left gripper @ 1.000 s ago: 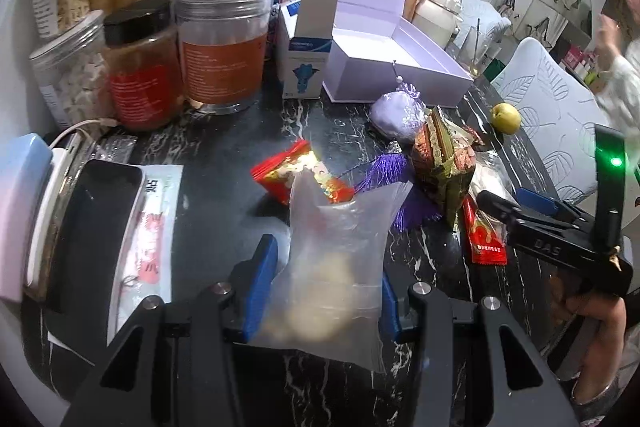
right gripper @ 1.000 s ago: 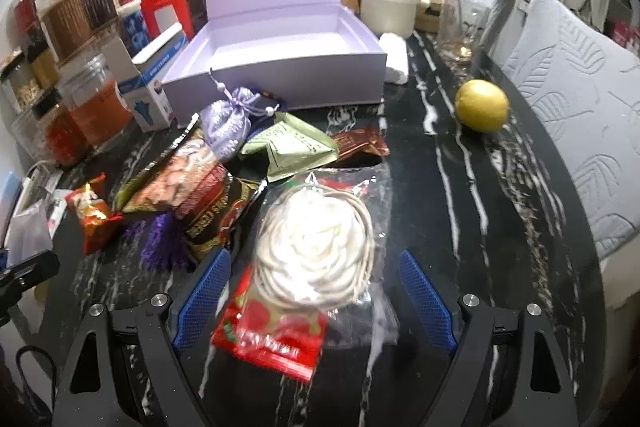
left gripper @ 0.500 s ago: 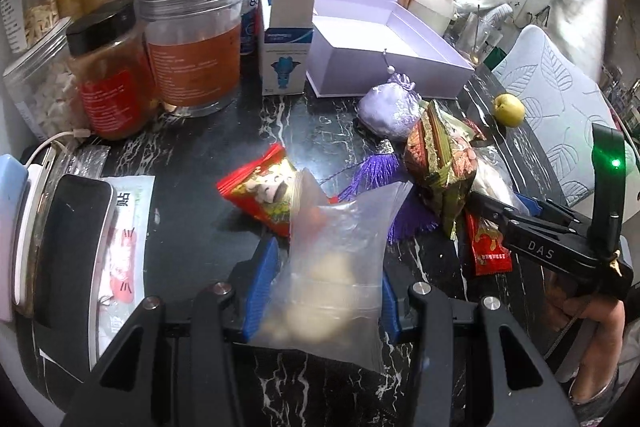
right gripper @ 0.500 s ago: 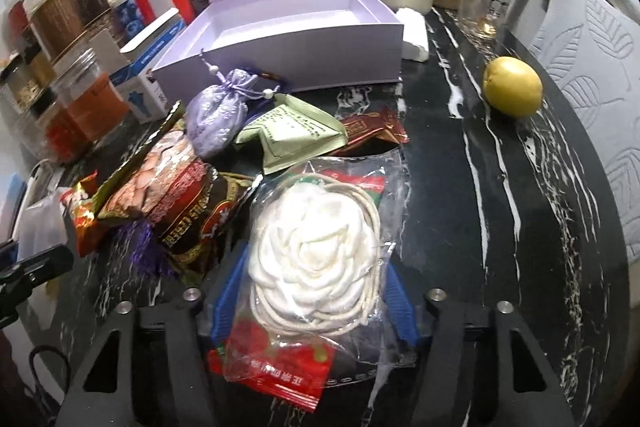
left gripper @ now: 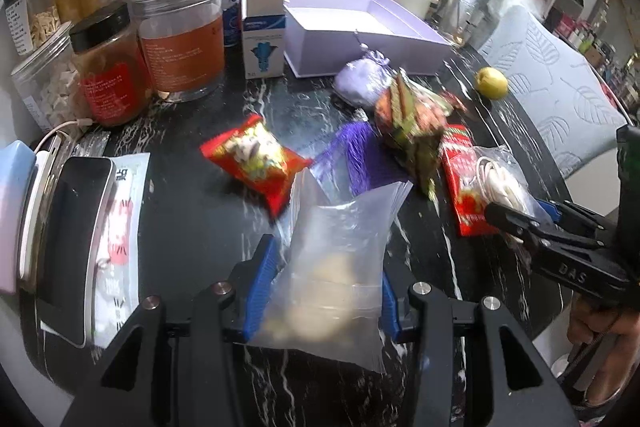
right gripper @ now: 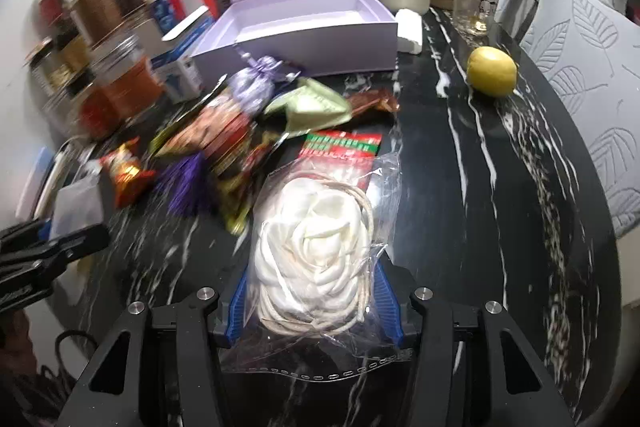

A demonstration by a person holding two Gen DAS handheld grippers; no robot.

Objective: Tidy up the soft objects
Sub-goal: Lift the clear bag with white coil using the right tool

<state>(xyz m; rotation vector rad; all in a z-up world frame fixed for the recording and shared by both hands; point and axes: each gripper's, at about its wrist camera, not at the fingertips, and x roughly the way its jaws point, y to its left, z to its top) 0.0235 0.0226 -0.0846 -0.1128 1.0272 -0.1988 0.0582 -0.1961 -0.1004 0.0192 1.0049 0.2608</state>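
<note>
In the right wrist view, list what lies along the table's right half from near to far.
Bagged white cord in the right tongs → yellow fruit → drinking glass.

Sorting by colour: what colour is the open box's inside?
Pale lilac; the open box shows best in the right wrist view.

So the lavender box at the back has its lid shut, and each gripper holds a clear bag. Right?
Not quite: the box stands open, lid upright, as the right wrist view shows. The left gripper and right gripper do each hold a clear bag.
</note>
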